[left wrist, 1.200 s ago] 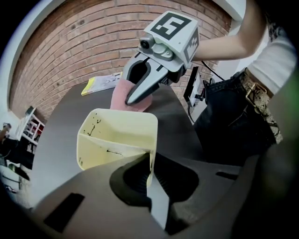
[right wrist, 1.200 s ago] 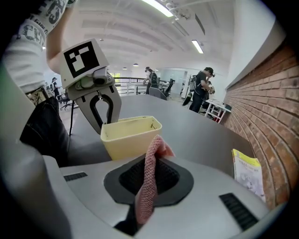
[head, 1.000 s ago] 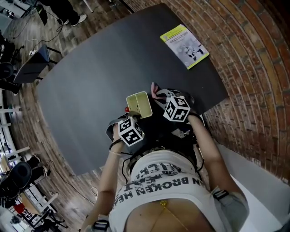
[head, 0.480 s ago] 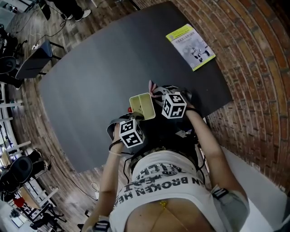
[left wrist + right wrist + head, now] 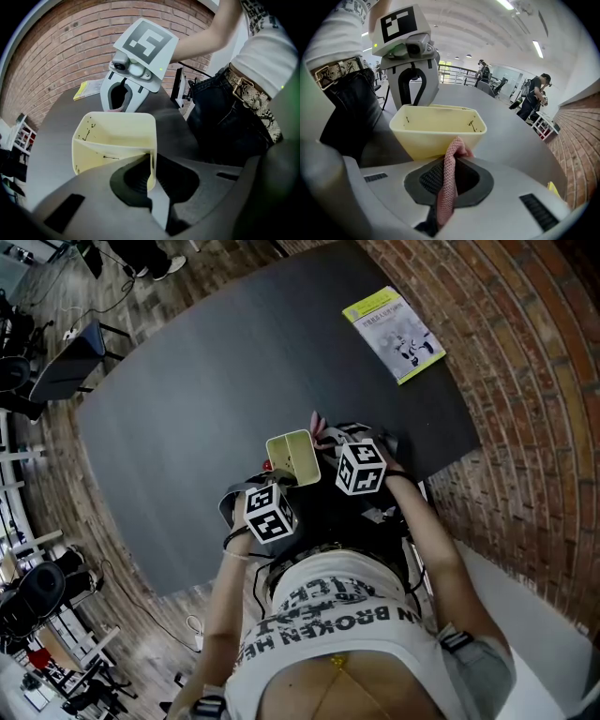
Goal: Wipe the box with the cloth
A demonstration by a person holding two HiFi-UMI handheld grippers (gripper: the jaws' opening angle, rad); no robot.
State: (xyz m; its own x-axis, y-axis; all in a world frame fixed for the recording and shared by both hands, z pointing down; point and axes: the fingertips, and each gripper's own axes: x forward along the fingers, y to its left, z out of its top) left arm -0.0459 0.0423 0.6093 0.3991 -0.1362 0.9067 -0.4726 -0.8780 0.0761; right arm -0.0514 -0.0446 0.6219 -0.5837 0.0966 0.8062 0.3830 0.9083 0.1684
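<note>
Wiping step under way: cloth up at the box's outer wall.
Left gripper clamps nearly shut on the yellow box wall, mid-frame; right gripper pinches the pink cloth tight. Next, I'd judge: drag it along that wall.

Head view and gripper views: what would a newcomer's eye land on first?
The pale yellow box with dark marks inside, held above the near edge of the dark table, the left tool clamped on its wall. The right tool pinches a pink cloth by its outer side. A yellow-green booklet lies near the table's far corner.
</note>
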